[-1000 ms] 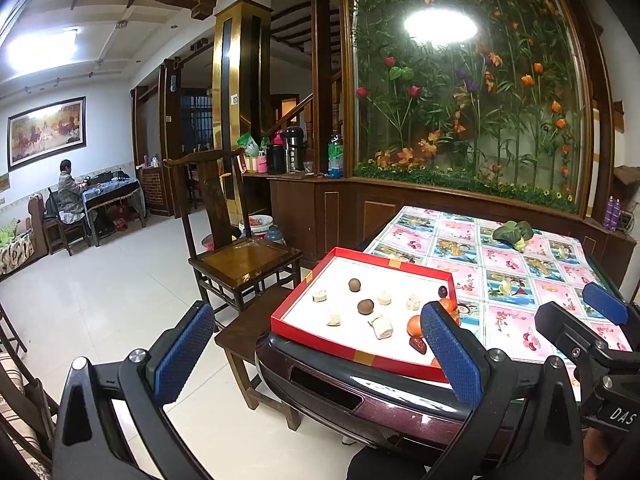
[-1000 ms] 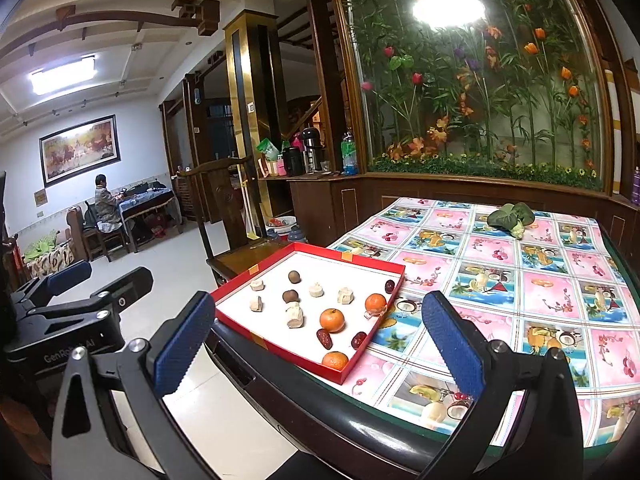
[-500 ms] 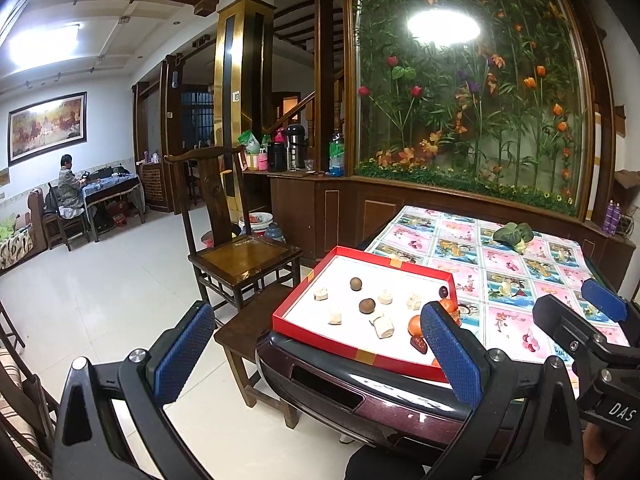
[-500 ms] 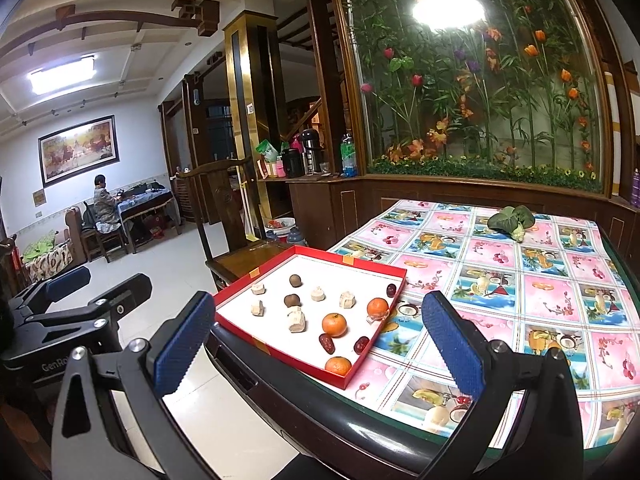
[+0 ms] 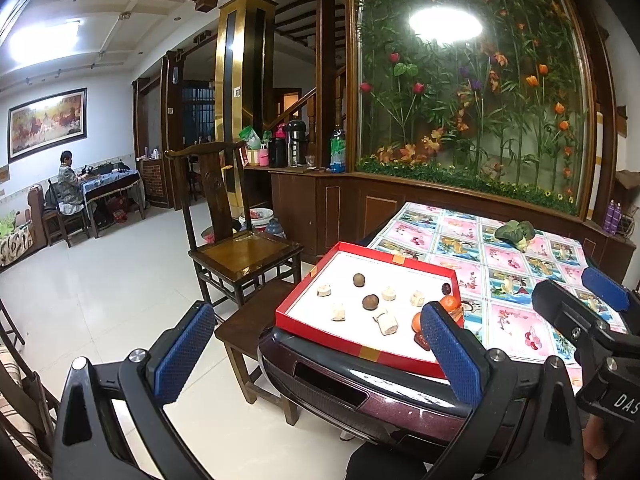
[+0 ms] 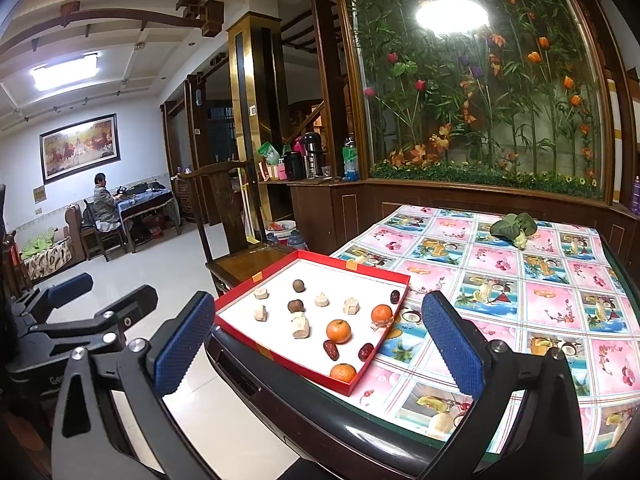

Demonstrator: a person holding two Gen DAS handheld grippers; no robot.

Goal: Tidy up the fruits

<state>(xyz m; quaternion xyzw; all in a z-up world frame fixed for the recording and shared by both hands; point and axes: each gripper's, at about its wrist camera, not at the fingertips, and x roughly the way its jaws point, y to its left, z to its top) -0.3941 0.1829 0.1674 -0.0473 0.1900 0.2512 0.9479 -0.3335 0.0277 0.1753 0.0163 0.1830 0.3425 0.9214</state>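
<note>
A red tray (image 6: 362, 270) (image 5: 384, 256) with a white floor lies on the table's near left corner. It holds three tangerines (image 6: 338, 330), several red dates (image 6: 330, 350), two brown round fruits (image 6: 295, 305) and several pale chunks (image 6: 300, 325). My left gripper (image 5: 316, 354) is open and empty, held off the table's near left corner. My right gripper (image 6: 316, 350) is open and empty, above the table's front edge, short of the tray. The right gripper also shows at the right of the left wrist view (image 5: 588, 304).
The table (image 6: 520, 280) has a fruit-print cloth. A green leafy vegetable (image 6: 514, 228) lies at its far side. A wooden chair (image 5: 240, 256) and a stool (image 5: 256, 320) stand left of the table. A wooden cabinet with a flower panel is behind.
Both grippers have drifted slightly toward the tray and stayed open. Nothing in the tray has moved.
</note>
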